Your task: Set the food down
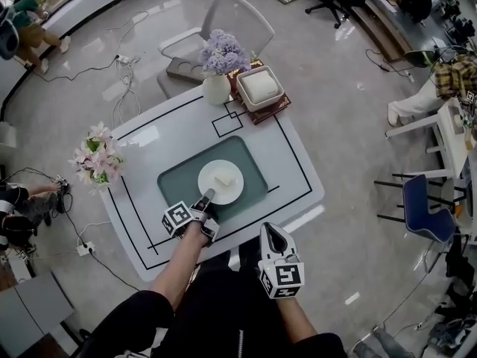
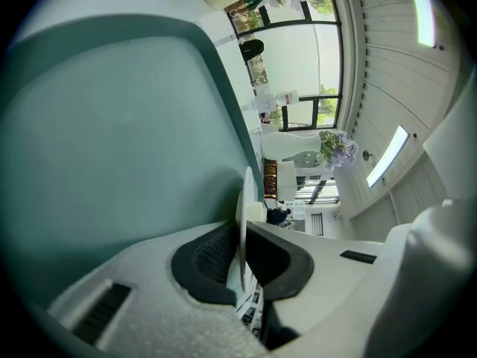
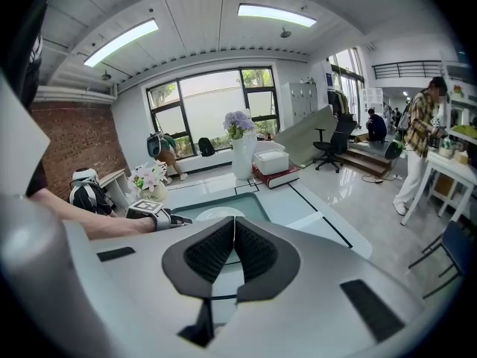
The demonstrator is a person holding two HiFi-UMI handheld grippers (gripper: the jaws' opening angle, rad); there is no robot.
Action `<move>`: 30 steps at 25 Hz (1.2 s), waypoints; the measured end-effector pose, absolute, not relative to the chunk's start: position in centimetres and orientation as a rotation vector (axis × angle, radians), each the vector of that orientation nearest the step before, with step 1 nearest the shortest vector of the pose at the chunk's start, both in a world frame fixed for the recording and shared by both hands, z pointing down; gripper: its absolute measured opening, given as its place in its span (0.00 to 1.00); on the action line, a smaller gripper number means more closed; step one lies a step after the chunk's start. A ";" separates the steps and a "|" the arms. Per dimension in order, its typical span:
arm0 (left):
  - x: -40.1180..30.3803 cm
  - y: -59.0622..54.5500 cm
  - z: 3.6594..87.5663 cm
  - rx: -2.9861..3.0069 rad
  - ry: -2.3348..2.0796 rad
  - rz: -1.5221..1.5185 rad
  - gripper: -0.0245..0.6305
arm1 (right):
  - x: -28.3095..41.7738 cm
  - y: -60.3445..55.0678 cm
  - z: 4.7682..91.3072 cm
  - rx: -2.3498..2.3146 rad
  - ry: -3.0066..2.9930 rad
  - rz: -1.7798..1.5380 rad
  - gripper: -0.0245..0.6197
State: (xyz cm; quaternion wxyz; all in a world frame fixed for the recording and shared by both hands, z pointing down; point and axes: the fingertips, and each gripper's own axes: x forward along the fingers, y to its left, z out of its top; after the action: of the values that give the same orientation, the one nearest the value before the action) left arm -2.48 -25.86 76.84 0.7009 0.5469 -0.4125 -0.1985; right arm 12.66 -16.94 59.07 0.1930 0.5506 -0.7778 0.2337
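A white plate [image 1: 220,182] with a pale block of food [image 1: 223,179] on it rests on the teal placemat [image 1: 175,181] in the middle of the white table [image 1: 291,162]. My left gripper [image 1: 206,197] is shut on the plate's near rim. In the left gripper view the rim [image 2: 244,200] runs edge-on between the dark pads [image 2: 212,256], with the placemat [image 2: 112,125] beside it. My right gripper [image 1: 274,235] hangs off the table's front edge, above my lap. It is shut with nothing between its pads [image 3: 253,252].
At the table's far end stand a white vase of purple flowers [image 1: 218,88] and a white box on a book [image 1: 259,86]. A pot of pink flowers [image 1: 97,159] sits at the left edge. A grey chair [image 1: 231,17] is behind the table, a blue chair [image 1: 425,207] at the right.
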 end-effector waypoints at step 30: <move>-2.3 -26.3 74.4 1.173 -0.891 -0.491 0.59 | 11.8 -16.1 57.9 1.548 -2.210 0.630 0.05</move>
State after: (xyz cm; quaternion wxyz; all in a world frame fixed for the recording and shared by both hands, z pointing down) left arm -2.35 -26.30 74.35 0.7134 0.5294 -0.4022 -0.2215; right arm 11.79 -16.08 57.87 0.1845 0.5490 -0.7840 0.2234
